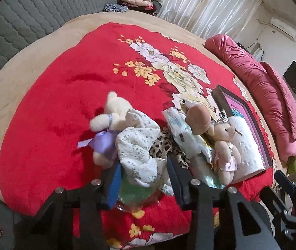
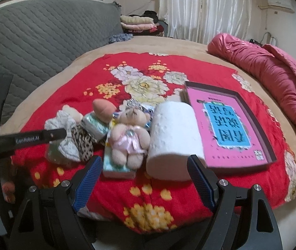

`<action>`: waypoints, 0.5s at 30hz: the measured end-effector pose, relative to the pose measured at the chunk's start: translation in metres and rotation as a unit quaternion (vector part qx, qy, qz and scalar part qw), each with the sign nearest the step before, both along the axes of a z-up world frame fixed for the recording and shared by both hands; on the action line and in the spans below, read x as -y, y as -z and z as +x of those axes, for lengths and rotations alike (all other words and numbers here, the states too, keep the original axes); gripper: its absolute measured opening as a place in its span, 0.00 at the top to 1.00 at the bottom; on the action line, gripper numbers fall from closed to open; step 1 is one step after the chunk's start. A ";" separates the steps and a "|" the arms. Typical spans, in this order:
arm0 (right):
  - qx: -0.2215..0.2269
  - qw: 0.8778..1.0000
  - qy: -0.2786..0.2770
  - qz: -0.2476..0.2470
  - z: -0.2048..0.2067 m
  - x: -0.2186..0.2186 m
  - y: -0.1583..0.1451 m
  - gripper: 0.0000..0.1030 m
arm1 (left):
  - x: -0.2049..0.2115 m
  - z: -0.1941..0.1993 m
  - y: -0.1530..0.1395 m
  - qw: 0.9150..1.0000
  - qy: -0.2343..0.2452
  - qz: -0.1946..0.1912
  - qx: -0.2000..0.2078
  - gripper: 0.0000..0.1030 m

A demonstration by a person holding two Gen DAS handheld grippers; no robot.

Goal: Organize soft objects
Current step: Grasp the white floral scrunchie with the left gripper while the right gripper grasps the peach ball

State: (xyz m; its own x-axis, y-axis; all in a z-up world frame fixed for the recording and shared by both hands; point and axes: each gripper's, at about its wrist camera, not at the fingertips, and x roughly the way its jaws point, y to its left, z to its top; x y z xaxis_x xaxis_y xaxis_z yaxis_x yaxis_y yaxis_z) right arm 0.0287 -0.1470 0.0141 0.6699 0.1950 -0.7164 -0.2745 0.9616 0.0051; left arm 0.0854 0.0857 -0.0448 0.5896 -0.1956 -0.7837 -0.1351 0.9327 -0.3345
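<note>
1. Left wrist: left hand-held gripper (image 1: 145, 166) half closed around white flowered cloth (image 1: 139, 145) on the bed (image 1: 43, 108); firm pinch unclear. Toys still heaped.
2. Right wrist: right hand-held gripper (image 2: 145, 170) spread, empty, before paper roll (image 2: 172, 137); box (image 2: 262, 125) unfilled.

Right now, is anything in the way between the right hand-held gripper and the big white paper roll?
Nothing visible. The right hand-held gripper is open, and the white paper roll lies straight ahead, its near end between the fingertips, with only red blanket below.
</note>
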 end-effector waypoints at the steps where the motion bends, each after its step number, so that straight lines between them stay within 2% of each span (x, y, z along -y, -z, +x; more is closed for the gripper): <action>1: -0.002 1.000 -0.004 0.004 0.005 -0.002 0.000 0.18 | 0.000 0.001 0.000 1.000 0.000 0.001 0.000 0.66; 2: -0.004 1.000 -0.005 0.005 0.008 -0.003 0.000 0.18 | 0.000 0.003 0.000 1.000 0.001 0.001 0.001 0.69; 4: -0.004 1.000 -0.013 0.010 0.018 -0.008 -0.001 0.18 | 0.000 0.005 0.003 1.000 0.002 -0.003 -0.004 0.81; 7: -0.002 1.000 -0.024 0.011 0.028 -0.017 -0.002 0.18 | -0.004 0.008 0.009 1.000 0.006 -0.024 -0.010 0.87; 10: -0.002 0.999 -0.046 0.010 0.042 -0.032 -0.004 0.18 | -0.006 0.007 0.012 0.999 0.011 -0.042 -0.006 0.89; 15: 0.002 0.996 -0.090 -0.011 0.071 -0.071 -0.004 0.18 | -0.008 0.003 0.014 0.999 0.018 -0.046 0.003 0.90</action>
State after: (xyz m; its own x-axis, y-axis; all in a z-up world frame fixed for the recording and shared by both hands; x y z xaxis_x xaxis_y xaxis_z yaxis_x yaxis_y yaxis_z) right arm 0.1000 -0.0760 0.0179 0.6280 0.2957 -0.7198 -0.4416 0.8970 -0.0168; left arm 0.0888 0.0940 -0.0586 0.5850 -0.2878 -0.7582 -0.1009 0.9018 -0.4202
